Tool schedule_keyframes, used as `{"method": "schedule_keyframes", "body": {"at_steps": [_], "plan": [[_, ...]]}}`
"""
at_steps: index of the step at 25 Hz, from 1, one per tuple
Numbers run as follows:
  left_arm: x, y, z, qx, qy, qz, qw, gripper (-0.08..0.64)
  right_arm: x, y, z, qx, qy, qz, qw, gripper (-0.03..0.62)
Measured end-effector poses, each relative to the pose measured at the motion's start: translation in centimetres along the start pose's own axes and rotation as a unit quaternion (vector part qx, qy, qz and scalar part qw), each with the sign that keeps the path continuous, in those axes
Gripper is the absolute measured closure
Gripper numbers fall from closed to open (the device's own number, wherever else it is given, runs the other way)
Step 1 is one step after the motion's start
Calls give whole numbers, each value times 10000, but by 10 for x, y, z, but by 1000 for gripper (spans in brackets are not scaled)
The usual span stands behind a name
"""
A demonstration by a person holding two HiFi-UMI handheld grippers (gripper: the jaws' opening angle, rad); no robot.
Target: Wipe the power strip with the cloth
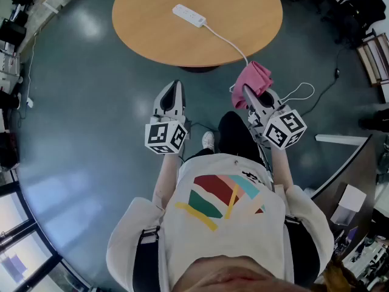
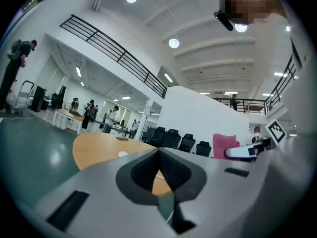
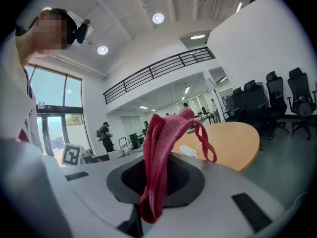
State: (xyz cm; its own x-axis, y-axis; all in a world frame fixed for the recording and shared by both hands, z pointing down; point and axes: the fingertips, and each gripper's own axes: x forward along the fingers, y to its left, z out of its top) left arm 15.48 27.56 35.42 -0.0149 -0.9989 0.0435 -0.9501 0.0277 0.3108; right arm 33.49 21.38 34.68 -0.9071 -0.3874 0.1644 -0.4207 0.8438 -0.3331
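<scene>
A white power strip (image 1: 189, 15) lies on the round wooden table (image 1: 243, 35), its white cord (image 1: 226, 41) running off the near edge. It shows small in the right gripper view (image 3: 188, 151). My right gripper (image 1: 248, 93) is shut on a pink cloth (image 1: 253, 81), which hangs bunched from its jaws (image 3: 159, 157). It hovers just short of the table's near edge. My left gripper (image 1: 173, 89) is shut and holds nothing, level beside the right one, over the floor. In its own view the pads (image 2: 148, 168) meet, with the pink cloth (image 2: 224, 144) off to the right.
Green floor (image 1: 91, 102) surrounds the table. The cord loops on the floor at the right (image 1: 304, 93). Black office chairs (image 2: 173, 139) stand beyond the table. Several people (image 2: 108, 119) stand by desks far off. A desk edge (image 1: 346, 163) lies to my right.
</scene>
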Motion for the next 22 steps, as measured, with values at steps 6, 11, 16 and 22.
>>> {"method": "schedule_keyframes", "body": {"at_steps": [6, 11, 16, 22], "plan": [[39, 27, 24, 535, -480, 462, 9963, 517, 42, -45, 20, 69, -22, 75, 9999, 554], [96, 47, 24, 532, -299, 299, 9977, 499, 105, -82, 44, -94, 12, 489, 9988, 554], [196, 64, 10, 380, -69, -72, 9992, 241, 176, -139, 73, -181, 124, 851, 9961, 554], [296, 76, -25, 1057, 719, -147, 9917, 150, 235, -200, 98, -462, 362, 1124, 9919, 554]]}}
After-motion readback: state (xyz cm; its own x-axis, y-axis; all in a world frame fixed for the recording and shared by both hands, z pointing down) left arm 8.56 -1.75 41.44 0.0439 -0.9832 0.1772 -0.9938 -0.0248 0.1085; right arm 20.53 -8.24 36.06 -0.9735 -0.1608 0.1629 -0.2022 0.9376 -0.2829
